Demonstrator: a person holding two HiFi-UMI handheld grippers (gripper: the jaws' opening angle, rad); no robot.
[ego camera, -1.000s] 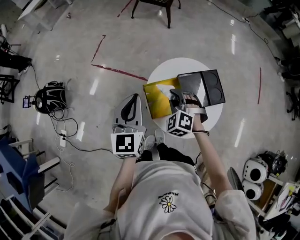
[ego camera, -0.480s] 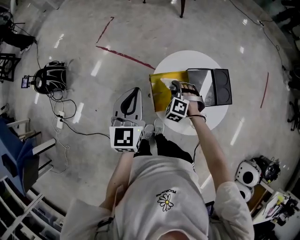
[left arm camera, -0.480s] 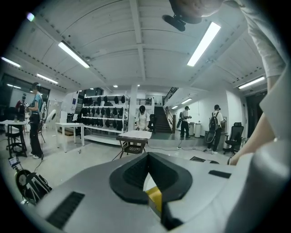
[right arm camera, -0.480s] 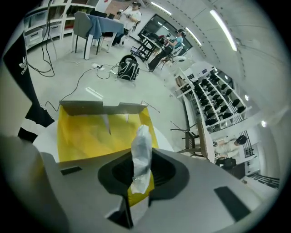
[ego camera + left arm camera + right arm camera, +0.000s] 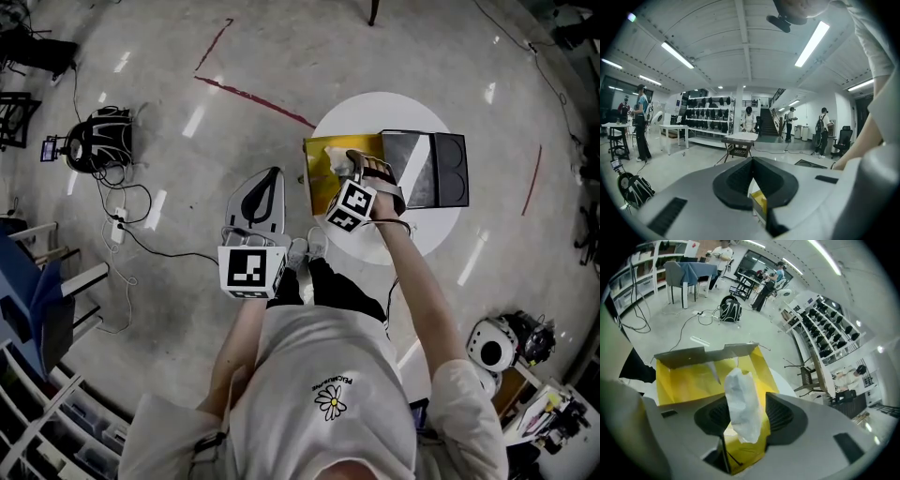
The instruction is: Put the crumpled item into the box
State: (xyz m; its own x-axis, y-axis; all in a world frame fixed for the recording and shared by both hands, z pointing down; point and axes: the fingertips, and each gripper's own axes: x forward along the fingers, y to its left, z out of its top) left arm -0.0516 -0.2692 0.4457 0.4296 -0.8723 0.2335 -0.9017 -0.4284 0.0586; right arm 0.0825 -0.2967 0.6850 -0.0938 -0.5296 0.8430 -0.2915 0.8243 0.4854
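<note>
A yellow-lined box stands open on the round white table, its dark lid laid out to the right. My right gripper hovers over the box's right half. In the right gripper view the crumpled white paper hangs between the jaws of the right gripper, above the yellow inside of the box. The jaws are opening, and a gap shows on the paper's right side. My left gripper stays off the table to the left, over the floor. Its pads meet with nothing between them.
A black bag with cables lies on the floor at the left, and a red tape line runs behind the table. Rounded white gear sits at the lower right. Several people stand far off by shelves.
My right gripper has carried the white paper leftward from near the dark lid to above the yellow box. The left gripper has hardly moved.
</note>
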